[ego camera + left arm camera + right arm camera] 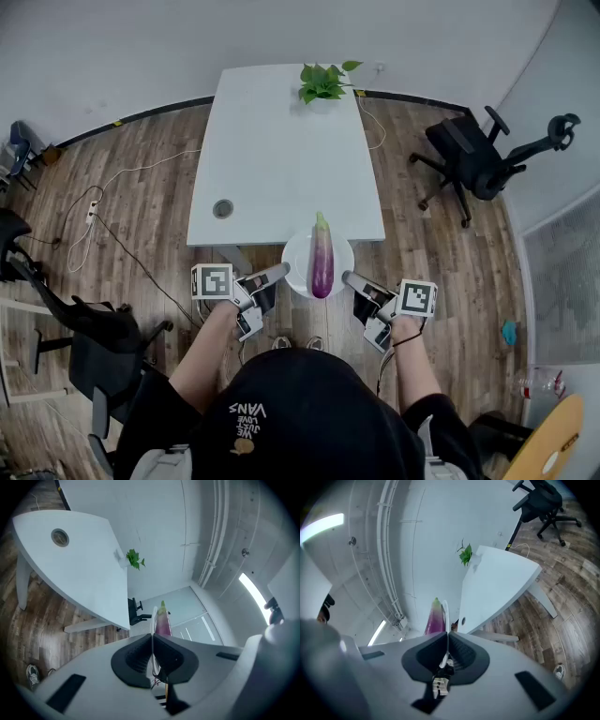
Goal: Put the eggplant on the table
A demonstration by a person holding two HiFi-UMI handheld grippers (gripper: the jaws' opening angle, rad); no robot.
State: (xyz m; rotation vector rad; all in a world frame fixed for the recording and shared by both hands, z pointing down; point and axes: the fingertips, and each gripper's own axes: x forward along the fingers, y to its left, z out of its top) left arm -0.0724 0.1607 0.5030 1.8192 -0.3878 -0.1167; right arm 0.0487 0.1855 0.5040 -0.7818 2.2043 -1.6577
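Observation:
A purple eggplant [322,261] with a green stem lies on a round white plate [296,272]. The plate hangs over the near edge of the white table [281,150]. My left gripper [279,274] is shut on the plate's left rim and my right gripper [349,278] is shut on its right rim. In the left gripper view the plate [152,625] runs edge-on out of the left gripper [152,641], with the eggplant [163,623] beyond. In the right gripper view the plate [446,613] leaves the right gripper [448,639] the same way, the eggplant [435,619] lying left of it.
A green potted plant [324,82] stands at the table's far end, and a round cable port [222,208] sits near its front left corner. A black office chair [473,155] is at the right, dark chairs [89,328] at the left. Cables [112,234] trail over the wooden floor.

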